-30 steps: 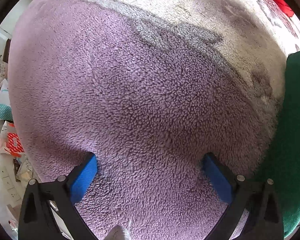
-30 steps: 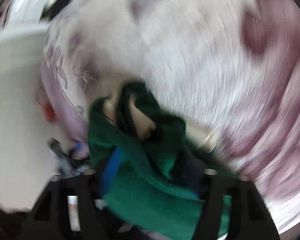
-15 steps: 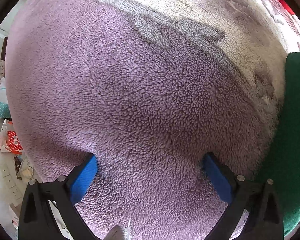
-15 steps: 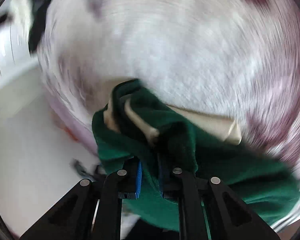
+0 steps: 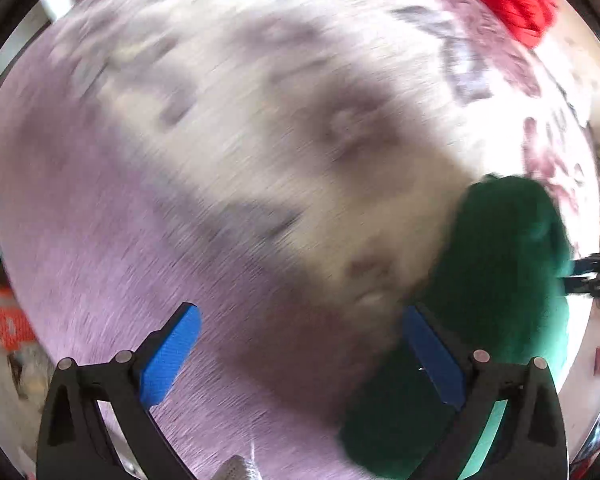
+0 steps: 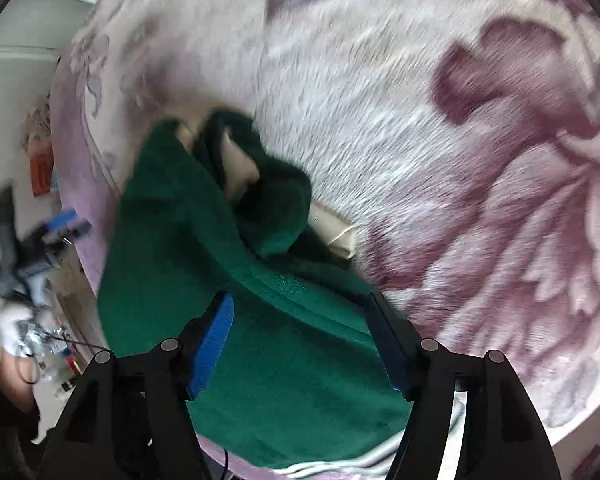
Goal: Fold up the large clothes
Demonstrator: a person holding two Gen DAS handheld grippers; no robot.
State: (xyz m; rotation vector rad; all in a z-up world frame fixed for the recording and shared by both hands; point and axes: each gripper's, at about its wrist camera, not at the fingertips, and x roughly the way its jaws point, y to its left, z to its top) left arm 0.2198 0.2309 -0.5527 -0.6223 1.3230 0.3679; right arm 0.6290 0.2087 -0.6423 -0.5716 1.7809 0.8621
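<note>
Green garment (image 6: 204,248) lay bunched on blanket (image 6: 420,112), unfolded; folding barely begun. Right tool (image 6: 300,344) over garment's near edge, jaws just opened, apart, cloth between but not pinched. Left tool (image 5: 300,356) beside garment, jaws apart, empty.

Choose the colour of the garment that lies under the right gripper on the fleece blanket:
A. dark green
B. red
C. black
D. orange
A: in the right wrist view a dark green garment spreads beneath the right gripper on the purple-and-white blanket.
</note>
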